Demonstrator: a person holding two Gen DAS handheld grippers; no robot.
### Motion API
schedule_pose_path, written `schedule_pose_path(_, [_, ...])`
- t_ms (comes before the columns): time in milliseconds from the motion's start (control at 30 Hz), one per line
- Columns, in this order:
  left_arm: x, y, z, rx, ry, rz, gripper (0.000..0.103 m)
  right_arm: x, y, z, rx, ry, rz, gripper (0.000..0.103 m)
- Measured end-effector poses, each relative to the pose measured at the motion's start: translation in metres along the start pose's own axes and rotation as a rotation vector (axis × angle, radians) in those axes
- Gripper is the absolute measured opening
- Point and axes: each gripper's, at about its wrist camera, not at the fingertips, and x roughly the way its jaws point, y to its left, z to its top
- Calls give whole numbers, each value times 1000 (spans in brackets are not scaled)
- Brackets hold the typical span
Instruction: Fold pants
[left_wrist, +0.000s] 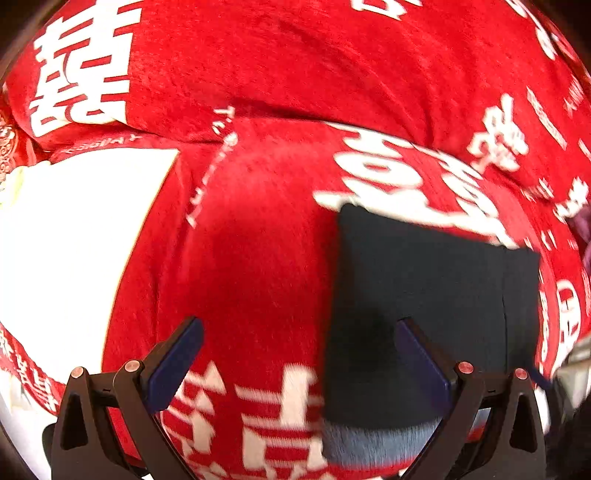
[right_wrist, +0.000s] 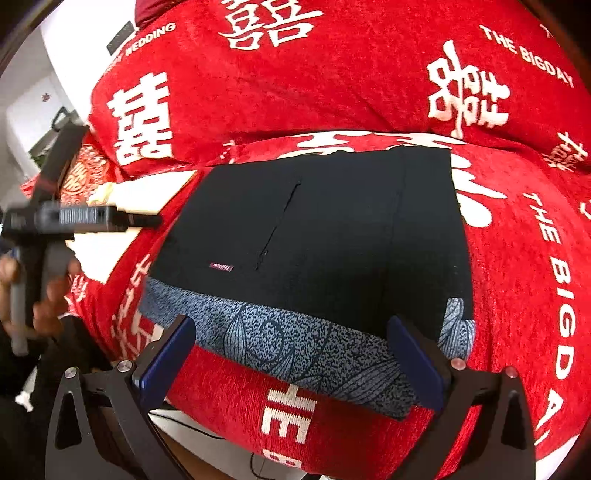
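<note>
You stand at the close of the fold, by my judgement: the pants (right_wrist: 314, 236) lie as a compact dark rectangle on the red blanket (right_wrist: 332, 85), and neither tool grips them. Your right gripper (right_wrist: 291, 354) is spread to its widest with nothing pressed between the pads; the patterned grey waistband (right_wrist: 295, 347) lies directly ahead of and between its fingers, the dark body of the garment beyond that. Your left gripper (left_wrist: 299, 354) is likewise wide and empty; the pants (left_wrist: 424, 295) lie ahead and toward its right finger, with bare blanket (left_wrist: 258, 240) before its left finger. In the right wrist view that tool appears off to the left, in your hand (right_wrist: 44, 291), clear of the cloth.

What remains, as I judge it, is either a last fold in half or a simple withdrawal. A further fold calls for both sets of jaws to close on one edge together.

Condition of the garment: edges square, top surface flat, a small label (right_wrist: 220, 266) and a seam line showing, no loose leg trailing.
</note>
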Motion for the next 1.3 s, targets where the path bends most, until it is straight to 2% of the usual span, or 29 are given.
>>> schedule_pose_path(100, [23, -3, 27, 3, 62, 50, 103, -1, -1, -3, 19, -29, -8, 103])
schedule_pose_path(167, [38, -7, 41, -4, 86, 68, 103, -3, -5, -5, 39, -45, 13, 103])
schedule_pose_path(233, [53, -14, 50, 12, 105, 120, 103, -5, -12, -7, 67, -65, 55, 103])
schedule_pose_path(333, [69, -31, 51, 87, 110, 219, 103, -5, -18, -9, 98, -84, 95, 103])
schedule_pose_path(400, [70, -46, 48, 164, 76, 288, 103, -2, -15, -7, 81, -71, 86, 103])
schedule_pose_path(433, [68, -49, 48, 187, 69, 297, 103, 0, -11, -6, 63, -61, 71, 103])
schedule_pose_path(467, [65, -48, 49, 191, 72, 291, 103, 1, -9, -6, 51, -55, 59, 103])
schedule_pose_path(500, [57, -40, 53, 151, 83, 254, 103, 2, -6, -6, 35, -47, 42, 103])
schedule_pose_path(567, [38, -25, 54, 49, 79, 131, 103, 3, -5, -6, 29, -42, 35, 103])
schedule_pose_path(600, [26, -19, 50, 2, 68, 47, 103, 2, -6, -7, 33, -43, 39, 103])
schedule_pose_path(667, [15, -19, 37, -12, 69, -10, 103, 1, -10, -9, 45, -55, 58, 103])
schedule_pose_path(733, [15, -33, 16, 48, 87, -17, 103, -1, -11, -10, 53, -67, 72, 103])
schedule_pose_path(800, [35, -48, -4, 109, 126, 50, 103, 0, -10, -10, 47, -71, 66, 103])
schedule_pose_path(833, [43, -50, -8, 100, 118, 55, 103, 0, -8, -11, 39, -71, 58, 103])
schedule_pose_path(867, [45, -48, -8, 67, 103, 22, 103, 1, -6, -11, 31, -70, 49, 103])
schedule_pose_path(933, [48, -44, -3, 27, 146, 2, 103, 3, -2, -11, 2, -59, 23, 103])
schedule_pose_path(967, [44, -44, 0, 18, 156, 1, 103, 3, 0, -11, -12, -54, 15, 103])
schedule_pose_path(1033, [24, -50, 2, 36, 121, -29, 103, 3, 3, -9, -56, -28, 8, 103])
schedule_pose_path(1133, [1, -69, -1, 92, 68, -72, 103, -11, -3, 4, -44, -17, 50, 103])
schedule_pose_path(1233, [0, -97, -16, 133, 89, -128, 103, -37, -19, 27, -29, -118, 92, 103])
schedule_pose_path(1300, [1, -109, -26, 154, 87, -125, 103, -41, -34, 45, -30, -131, 164, 103])
